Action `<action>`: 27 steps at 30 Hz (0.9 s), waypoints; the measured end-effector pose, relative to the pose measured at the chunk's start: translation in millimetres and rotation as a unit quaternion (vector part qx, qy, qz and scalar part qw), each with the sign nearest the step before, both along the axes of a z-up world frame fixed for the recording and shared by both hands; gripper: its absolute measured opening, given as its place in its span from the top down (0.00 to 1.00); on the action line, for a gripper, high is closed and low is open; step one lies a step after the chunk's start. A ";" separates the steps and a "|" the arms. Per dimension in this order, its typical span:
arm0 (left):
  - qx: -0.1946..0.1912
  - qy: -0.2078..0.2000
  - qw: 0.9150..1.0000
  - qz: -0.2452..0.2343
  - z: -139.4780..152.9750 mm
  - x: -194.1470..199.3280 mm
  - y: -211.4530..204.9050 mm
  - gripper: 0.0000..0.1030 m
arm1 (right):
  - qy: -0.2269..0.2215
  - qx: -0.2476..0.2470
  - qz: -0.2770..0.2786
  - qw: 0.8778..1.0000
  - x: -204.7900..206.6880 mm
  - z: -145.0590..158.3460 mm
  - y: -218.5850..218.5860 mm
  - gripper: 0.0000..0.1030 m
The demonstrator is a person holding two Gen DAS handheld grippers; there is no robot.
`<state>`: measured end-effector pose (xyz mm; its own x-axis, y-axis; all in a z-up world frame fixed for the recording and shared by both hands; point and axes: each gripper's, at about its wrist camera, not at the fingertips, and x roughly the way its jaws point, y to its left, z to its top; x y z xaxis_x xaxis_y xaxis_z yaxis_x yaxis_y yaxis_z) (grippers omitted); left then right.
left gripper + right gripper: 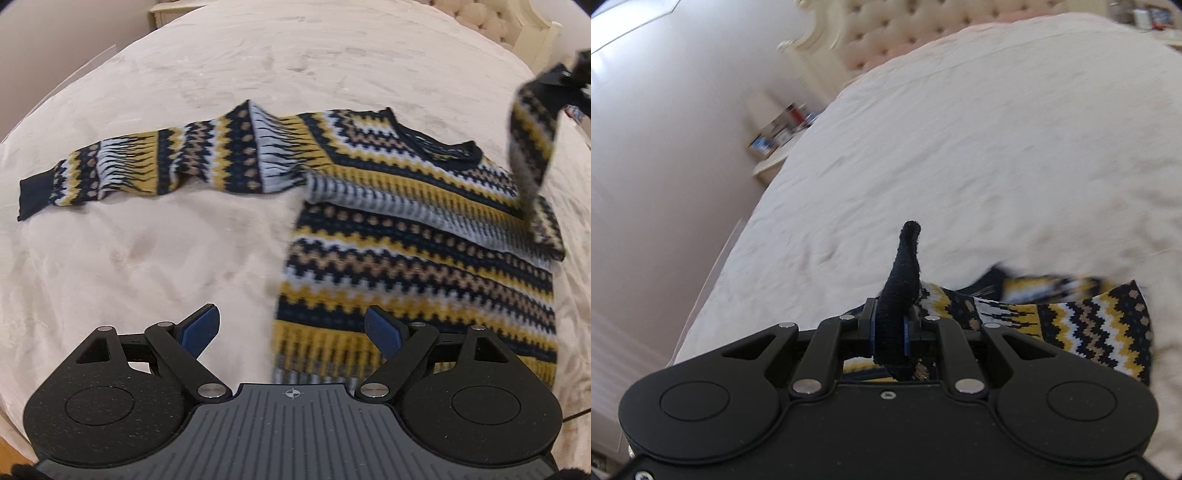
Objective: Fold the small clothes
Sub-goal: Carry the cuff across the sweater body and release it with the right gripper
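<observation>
The sweater (406, 229) lies flat on the cream bedspread (147, 277), one sleeve (147, 166) stretched out to the left. The left gripper (291, 332) hovers above the hem, jaws spread and holding nothing. The right gripper (889, 332) is pressed together on the dark cuff (901, 288) of the other sleeve, lifted clear of the sweater.

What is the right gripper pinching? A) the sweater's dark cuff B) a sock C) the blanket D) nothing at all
A: the right gripper is shut on the dark cuff of the sweater, lifting that sleeve off the bed.
</observation>
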<state>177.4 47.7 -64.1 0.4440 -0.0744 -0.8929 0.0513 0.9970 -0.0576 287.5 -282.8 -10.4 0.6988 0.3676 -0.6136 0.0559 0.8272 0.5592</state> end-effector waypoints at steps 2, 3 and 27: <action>0.002 0.002 1.000 0.000 -1.9 4.2 8.0 0.17 | 0.007 0.001 0.013 1.000 8.7 -7.7 22.2 0.80; 0.003 0.002 1.000 0.000 -2.6 6.5 11.9 0.17 | 0.010 0.000 0.021 1.000 13.2 -11.6 33.8 0.80; 0.011 0.011 1.000 -0.001 -18.8 38.2 27.1 0.17 | 0.001 0.030 0.104 0.994 19.4 -66.7 120.5 0.40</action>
